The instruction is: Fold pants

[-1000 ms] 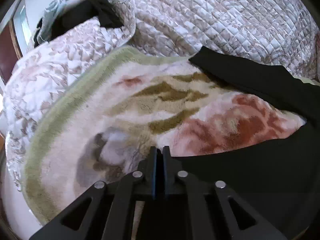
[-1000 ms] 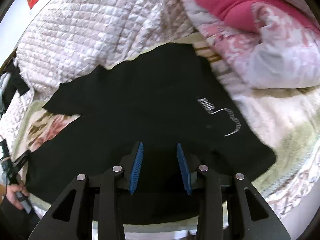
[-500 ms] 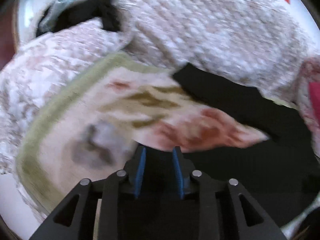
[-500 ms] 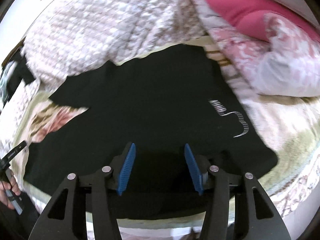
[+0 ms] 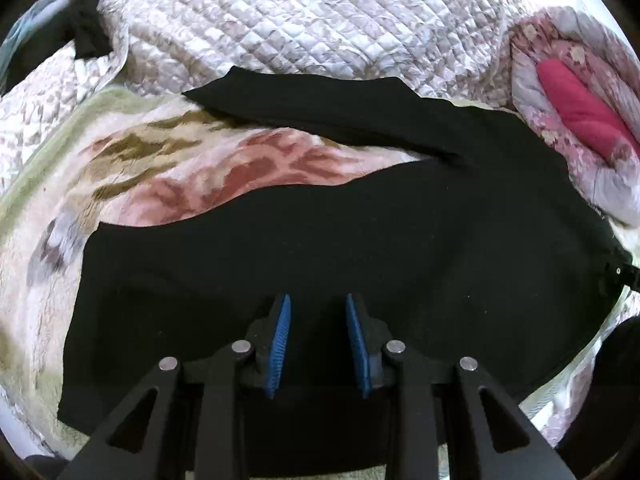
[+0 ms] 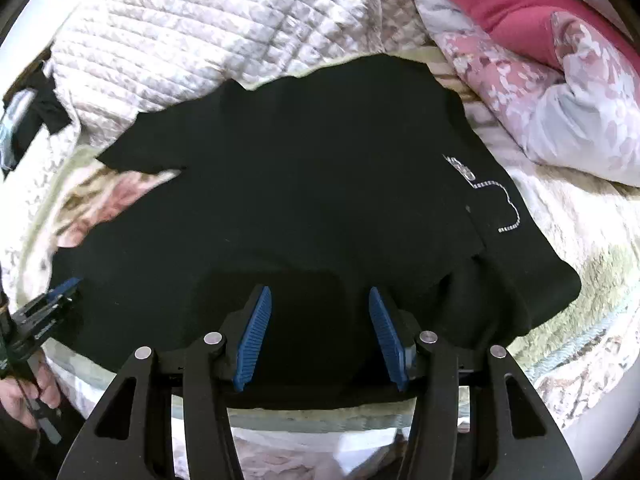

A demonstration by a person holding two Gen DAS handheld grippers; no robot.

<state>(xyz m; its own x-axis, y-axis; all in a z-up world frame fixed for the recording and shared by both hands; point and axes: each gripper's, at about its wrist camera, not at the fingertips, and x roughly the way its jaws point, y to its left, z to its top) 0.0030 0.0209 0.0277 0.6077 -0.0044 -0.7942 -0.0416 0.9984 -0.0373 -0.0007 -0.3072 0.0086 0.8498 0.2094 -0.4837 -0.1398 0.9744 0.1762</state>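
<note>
Black pants (image 5: pixel 360 232) lie spread flat on a floral fleece blanket (image 5: pixel 168 168), both legs pointing left with a gap between them. In the right wrist view the pants (image 6: pixel 320 184) show a white stitched pocket design (image 6: pixel 500 200) at the right. My left gripper (image 5: pixel 316 312) is open and empty, hovering over the near leg. My right gripper (image 6: pixel 320 308) is open wide and empty, over the near edge at the waist end. The left gripper also shows in the right wrist view (image 6: pixel 48 304) at the far left.
A quilted white bedspread (image 5: pixel 300 20) lies behind the pants. A pink floral duvet with a red lining (image 5: pixel 580 112) is bunched at the right. Dark clothes (image 5: pixel 48 32) lie at the far left corner. The bed's near edge (image 6: pixel 320 432) is just below the pants.
My left gripper opened, let go of the pant leg and swung right and back. My right gripper opened wider. The pants lie flat.
</note>
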